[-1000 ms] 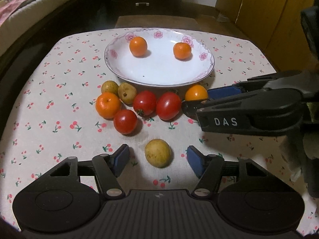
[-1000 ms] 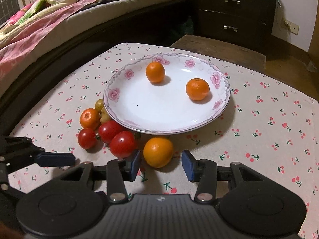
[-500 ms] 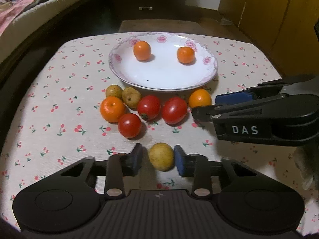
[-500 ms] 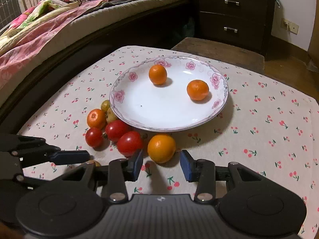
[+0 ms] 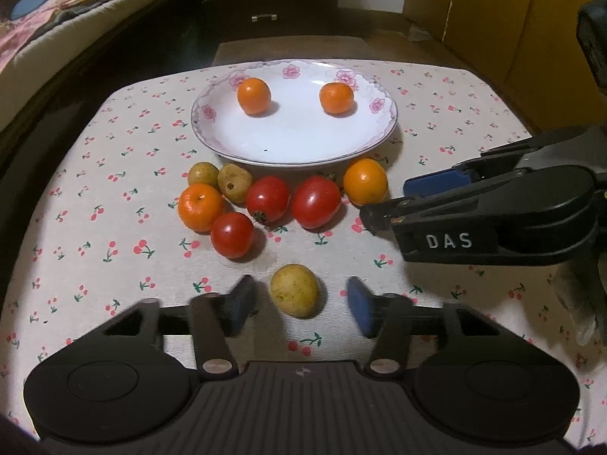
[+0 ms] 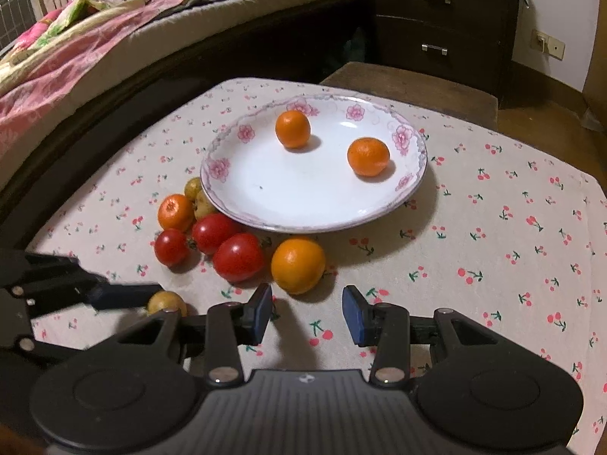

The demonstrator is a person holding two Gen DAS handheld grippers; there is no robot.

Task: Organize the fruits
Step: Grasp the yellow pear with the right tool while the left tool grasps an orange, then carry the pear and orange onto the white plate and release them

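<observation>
A white flowered plate [image 5: 296, 148] holds two oranges [image 5: 253, 95] [image 5: 336, 98]. In front of it lie three red tomatoes [image 5: 315, 201], two oranges [image 5: 365, 181] [image 5: 201, 207] and two small yellow fruits [image 5: 234, 182]. A lone yellow fruit [image 5: 294, 289] lies on the cloth between the fingers of my open left gripper [image 5: 299, 303], touching neither pad. My right gripper [image 6: 306, 313] is open and empty, just short of the near orange [image 6: 298, 265]. The plate [image 6: 315, 212] also shows in the right wrist view.
The table has a cherry-print cloth [image 6: 512, 235]. A bed [image 6: 95, 22] runs along the left, a dark drawer chest [image 6: 440, 19] stands behind, and a wooden stool [image 6: 409, 79] sits at the table's far edge. Yellow cabinets [image 5: 512, 19] are at the right.
My left gripper closed around the lone yellow fruit, then opened again and let it go. The right gripper pulled back slightly from the near orange.
</observation>
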